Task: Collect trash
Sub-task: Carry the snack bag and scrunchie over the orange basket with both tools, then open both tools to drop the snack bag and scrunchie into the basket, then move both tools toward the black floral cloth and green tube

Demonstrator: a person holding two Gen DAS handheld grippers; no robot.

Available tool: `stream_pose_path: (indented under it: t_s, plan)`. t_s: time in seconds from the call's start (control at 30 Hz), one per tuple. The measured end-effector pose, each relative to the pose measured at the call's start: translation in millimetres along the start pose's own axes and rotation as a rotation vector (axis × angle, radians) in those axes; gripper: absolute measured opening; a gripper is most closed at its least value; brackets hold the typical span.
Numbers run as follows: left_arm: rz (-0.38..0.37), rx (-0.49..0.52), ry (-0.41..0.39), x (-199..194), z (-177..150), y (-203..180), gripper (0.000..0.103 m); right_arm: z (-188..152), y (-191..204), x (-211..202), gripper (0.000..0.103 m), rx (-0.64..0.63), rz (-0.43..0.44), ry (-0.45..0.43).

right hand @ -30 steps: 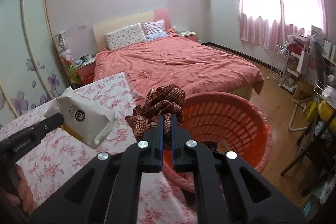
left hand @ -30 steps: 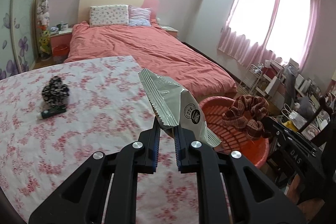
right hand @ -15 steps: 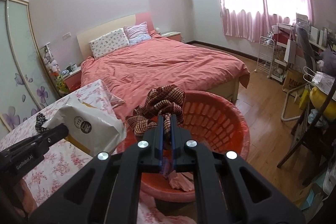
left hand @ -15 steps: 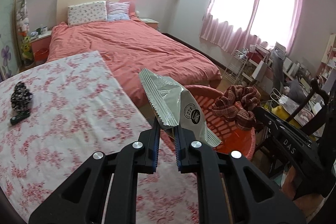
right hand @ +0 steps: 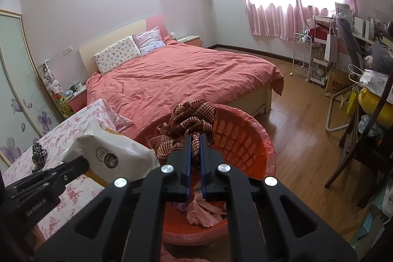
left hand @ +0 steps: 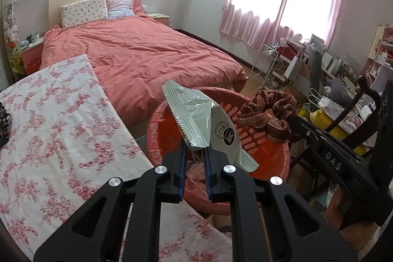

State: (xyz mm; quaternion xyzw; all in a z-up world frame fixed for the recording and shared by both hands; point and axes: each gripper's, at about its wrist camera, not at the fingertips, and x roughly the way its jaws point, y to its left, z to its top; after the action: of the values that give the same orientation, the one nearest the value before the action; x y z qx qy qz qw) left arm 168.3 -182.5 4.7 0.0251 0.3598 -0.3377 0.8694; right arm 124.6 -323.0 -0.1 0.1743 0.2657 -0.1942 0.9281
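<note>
Compared with a second ago, both grippers have moved off the flowered table and over the red basket point(left hand: 275, 163): the basket's mouth now fills the middle of both views, and the black scrunchie point(right hand: 38, 156) on the flowered tablecloth point(left hand: 61, 129) has slid almost out of the left wrist view. The left gripper point(left hand: 194, 151) is clamped on a silver snack wrapper point(left hand: 199, 124), held above the near left part of the basket. The right gripper point(right hand: 194, 141) is clamped on a brown woven scrunchie point(right hand: 194, 122), held above the basket's middle, just right of the wrapper. Crumpled pink paper point(right hand: 203, 210) lies on the basket's bottom, straight below both loads. Behind the basket stands the bed with its coral cover point(right hand: 176, 73); to the basket's right are wooden floor, a dark chair point(right hand: 363, 154) and a cluttered desk. The wrapper's long axis runs from the upper left to the lower right in the left wrist view, its serrated end pointing up towards the bed, its other serrated end hanging low over the basket, printed round label facing right.
</note>
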Motion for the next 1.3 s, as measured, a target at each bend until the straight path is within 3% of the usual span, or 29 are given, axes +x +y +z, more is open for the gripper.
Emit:
stream_pose_path:
  t_s: [0.2,0.27,0.33,0.4,0.5,0.77,0.97,1.3]
  plan:
    - [0.001,0.008,0.037,15,-2,-9,0.013,3,-10,10,0.011,0.019,0.003,0.006]
    - [0.004,0.012,0.05,19,-4,-10,0.017,3,-11,15,0.021,0.02,0.003,0.014]
    - [0.017,0.012,0.058,21,-5,-10,0.039,2,-13,21,0.023,0.019,-0.005,0.024]
    - [0.031,0.008,0.06,21,-7,-8,0.047,-1,-14,23,0.026,0.021,-0.01,0.031]
    - [0.049,-0.002,0.071,20,-10,-2,0.048,-5,-16,23,0.032,0.019,-0.022,0.039]
    - [0.143,-0.012,0.051,-3,-14,29,0.057,-10,-2,15,0.037,-0.024,-0.028,0.042]
    - [0.24,-0.031,0.029,-27,-22,65,0.059,-13,31,9,0.038,-0.086,0.013,0.048]
    - [0.366,-0.175,0.017,-68,-41,146,0.059,-25,107,9,0.04,-0.196,0.106,0.08]
